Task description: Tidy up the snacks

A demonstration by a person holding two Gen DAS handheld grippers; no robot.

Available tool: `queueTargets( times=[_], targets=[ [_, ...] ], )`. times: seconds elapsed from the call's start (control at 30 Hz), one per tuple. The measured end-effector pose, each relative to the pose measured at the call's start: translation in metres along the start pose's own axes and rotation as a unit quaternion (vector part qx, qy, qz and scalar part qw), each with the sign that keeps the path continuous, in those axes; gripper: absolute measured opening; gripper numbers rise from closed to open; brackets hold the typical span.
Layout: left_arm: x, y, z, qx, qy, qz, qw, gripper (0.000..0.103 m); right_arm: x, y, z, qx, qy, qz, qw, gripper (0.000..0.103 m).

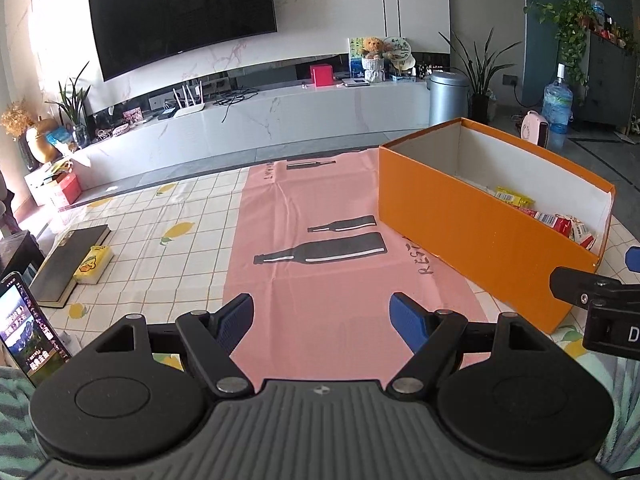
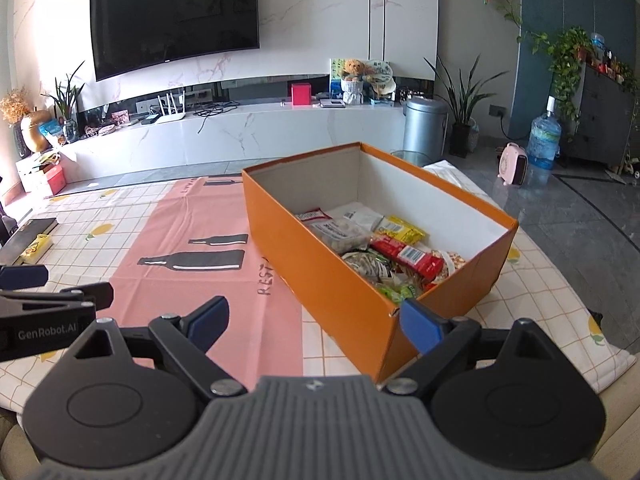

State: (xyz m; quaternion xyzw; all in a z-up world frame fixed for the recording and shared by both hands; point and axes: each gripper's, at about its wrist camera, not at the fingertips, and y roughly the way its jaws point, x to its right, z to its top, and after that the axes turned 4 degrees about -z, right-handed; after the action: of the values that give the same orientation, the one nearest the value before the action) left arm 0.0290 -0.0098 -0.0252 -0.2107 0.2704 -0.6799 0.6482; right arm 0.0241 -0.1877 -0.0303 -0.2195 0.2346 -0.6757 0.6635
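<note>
Both claws gaped wide, empty: left claw (image 1: pixel 322 322), right claw (image 2: pixel 316 322). Orange box (image 2: pixel 340 280) at one o'clock; pink cloth (image 1: pixel 320 220) clear ahead.

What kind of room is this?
Most likely a home living room. A big TV hangs on the wall above a long low cabinet, potted plants stand about, and a box of snacks sits on a table.

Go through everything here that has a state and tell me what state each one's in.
Orange box: lid off, snack packets piled inside.
Left gripper: jaws open, nothing between them.
Right gripper: jaws open, nothing between them.
Phone: screen lit.
Television: screen dark.
Book: closed, lying flat.
</note>
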Motion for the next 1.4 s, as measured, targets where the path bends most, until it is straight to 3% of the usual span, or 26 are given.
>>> queueTargets(
  times=[1.4],
  targets=[
    [-0.001, -0.017, 0.007, 0.004, -0.010, -0.003, 0.9999, 0.091, -0.004, -0.008, 0.000, 0.021, -0.006, 0.002, 1.000, 0.090]
  ],
)
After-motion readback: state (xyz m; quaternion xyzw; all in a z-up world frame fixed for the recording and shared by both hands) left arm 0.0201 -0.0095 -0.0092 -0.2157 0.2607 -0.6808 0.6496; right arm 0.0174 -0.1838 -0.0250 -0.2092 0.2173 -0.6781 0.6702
